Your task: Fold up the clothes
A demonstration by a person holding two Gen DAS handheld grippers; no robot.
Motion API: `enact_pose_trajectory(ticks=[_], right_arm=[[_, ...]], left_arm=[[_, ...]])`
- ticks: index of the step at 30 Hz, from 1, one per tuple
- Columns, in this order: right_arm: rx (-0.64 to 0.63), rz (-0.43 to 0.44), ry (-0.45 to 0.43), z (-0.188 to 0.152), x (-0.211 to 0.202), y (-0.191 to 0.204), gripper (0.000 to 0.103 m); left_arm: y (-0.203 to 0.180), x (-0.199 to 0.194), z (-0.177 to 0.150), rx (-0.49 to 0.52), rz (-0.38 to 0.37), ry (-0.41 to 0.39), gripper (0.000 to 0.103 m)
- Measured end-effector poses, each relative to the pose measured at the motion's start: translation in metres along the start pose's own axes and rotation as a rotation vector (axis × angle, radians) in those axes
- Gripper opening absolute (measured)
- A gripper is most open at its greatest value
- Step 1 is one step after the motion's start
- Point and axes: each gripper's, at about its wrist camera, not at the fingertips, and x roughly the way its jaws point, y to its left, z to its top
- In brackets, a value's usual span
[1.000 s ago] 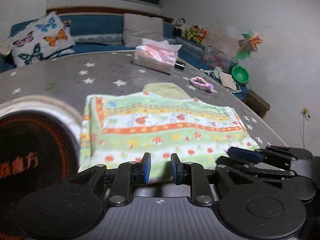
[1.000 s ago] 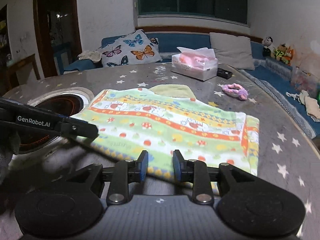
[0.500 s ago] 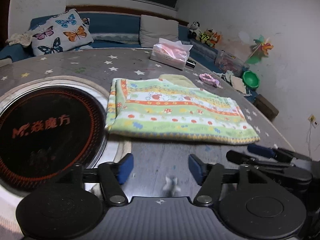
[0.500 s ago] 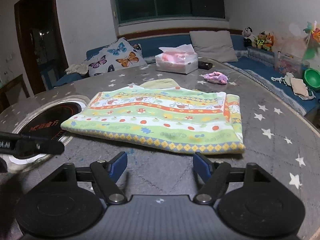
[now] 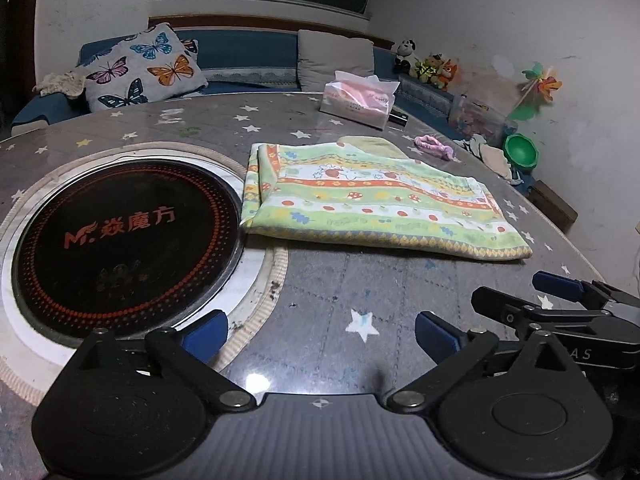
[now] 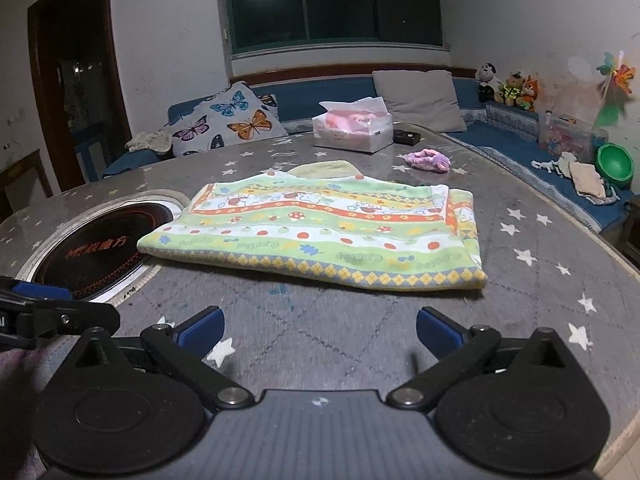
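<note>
Folded garment (image 5: 372, 200): soft printed cloth. Table (image 5: 320, 300): glossy. Hotplate (image 5: 120, 240): glossy black glass.

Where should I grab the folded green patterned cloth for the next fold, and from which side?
Probably the short ends of the folded cloth: left gripper at the end overlapping the round cooktop, right gripper at the stacked-edge end. It lies flat and long, so come in low from the near diamond border. Both jaws are opening, with nothing between them.

A tissue box (image 6: 352, 131) stands at the far side of the starred table (image 6: 532, 304), with a pink scrunchie (image 6: 428, 159) nearby. A black round hob (image 5: 120, 240) is set into the table. A butterfly cushion (image 5: 140, 68) leans on the blue sofa (image 5: 248, 46).
</note>
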Motion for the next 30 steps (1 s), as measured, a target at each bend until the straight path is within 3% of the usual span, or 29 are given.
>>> enact_pose_trajectory(ticks=[30], right_arm=[[0.034,-0.014,0.003,-0.024,-0.028,0.008,0.103]], left_arm=[[-0.017,-0.025,-0.027,0.043,0.020,-0.020,0.103]])
